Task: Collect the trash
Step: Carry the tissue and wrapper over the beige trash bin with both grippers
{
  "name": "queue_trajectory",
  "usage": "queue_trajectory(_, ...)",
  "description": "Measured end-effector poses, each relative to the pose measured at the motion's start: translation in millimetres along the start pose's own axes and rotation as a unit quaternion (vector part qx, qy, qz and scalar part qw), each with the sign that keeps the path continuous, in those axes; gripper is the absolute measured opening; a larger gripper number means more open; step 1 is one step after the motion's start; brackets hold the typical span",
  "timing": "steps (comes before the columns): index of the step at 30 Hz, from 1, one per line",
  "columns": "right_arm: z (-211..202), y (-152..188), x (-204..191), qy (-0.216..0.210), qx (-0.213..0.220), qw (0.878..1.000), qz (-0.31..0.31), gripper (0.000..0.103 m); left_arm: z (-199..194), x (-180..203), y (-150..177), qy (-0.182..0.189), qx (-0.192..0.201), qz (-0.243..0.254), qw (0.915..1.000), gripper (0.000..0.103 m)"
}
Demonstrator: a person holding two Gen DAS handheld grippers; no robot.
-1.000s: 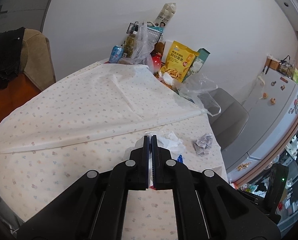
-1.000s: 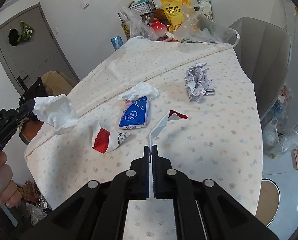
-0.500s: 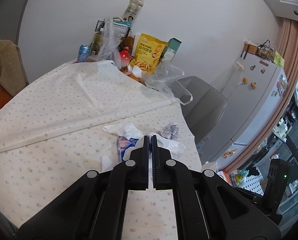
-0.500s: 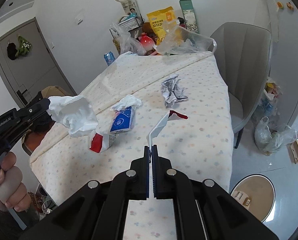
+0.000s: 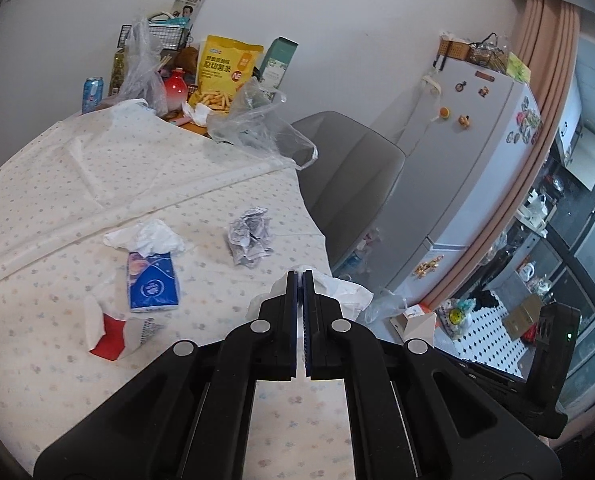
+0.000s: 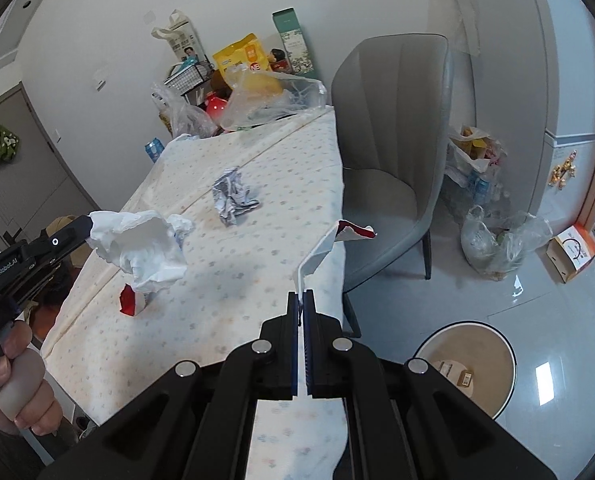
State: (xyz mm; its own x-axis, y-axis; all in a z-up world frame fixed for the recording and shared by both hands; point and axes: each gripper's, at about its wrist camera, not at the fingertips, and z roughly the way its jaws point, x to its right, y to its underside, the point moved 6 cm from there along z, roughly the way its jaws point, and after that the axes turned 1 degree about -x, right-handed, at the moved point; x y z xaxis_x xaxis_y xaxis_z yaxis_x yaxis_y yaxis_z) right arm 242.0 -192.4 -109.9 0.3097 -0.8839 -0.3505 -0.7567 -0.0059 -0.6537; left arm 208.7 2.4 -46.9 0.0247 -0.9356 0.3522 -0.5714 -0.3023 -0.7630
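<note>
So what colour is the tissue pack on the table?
Blue with white print; the tissue pack shows best in the left wrist view.

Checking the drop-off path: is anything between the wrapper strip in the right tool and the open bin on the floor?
Nothing visible. The right tool is shut on the wrapper strip at the table's edge; the bin sits open on bare floor, lower right. The grey chair stands behind, off that line.

White tablecloth (image 5: 97,168) (pastel-dotted), blue tissue pack (image 5: 152,282), grey chair (image 6: 389,128).
</note>
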Motion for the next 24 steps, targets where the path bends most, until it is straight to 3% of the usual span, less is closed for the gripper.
queue_trajectory(24, 29.4, 40.9, 153.4, 0.049, -0.036, 0.99, 0.125, 0.003, 124.8, 117.0, 46.2, 0.045, -0.109, 0.076, 0.99, 0.003)
